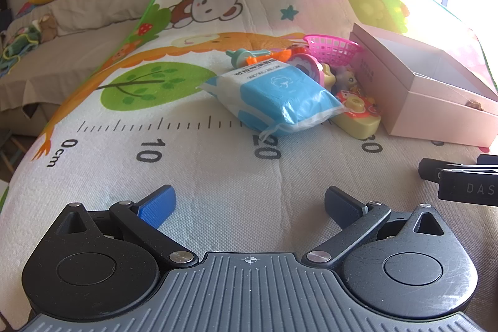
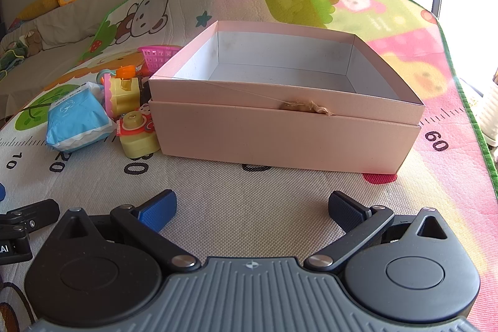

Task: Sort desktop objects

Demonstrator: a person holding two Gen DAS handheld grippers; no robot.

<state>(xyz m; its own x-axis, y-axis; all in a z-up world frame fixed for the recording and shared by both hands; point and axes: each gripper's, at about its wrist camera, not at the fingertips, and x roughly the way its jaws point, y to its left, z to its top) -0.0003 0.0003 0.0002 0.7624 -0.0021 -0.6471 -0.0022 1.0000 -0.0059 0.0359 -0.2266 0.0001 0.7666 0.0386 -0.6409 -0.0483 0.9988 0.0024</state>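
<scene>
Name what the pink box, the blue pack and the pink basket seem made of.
Pink box: likely matte cardboard, with crisp folded edges and a flat dull face. Blue pack: thin glossy plastic film, crinkled at its sealed end. Pink basket: probably moulded plastic, an open lattice wall.

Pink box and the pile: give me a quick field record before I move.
box: pink box, open, nothing seen inside
pile: left of box, on mat
nearest item: blue tissue pack
beside box: yellow toy camera
behind: pink basket
left gripper: open, holding nothing
right gripper: open, holding nothing, facing box
</scene>
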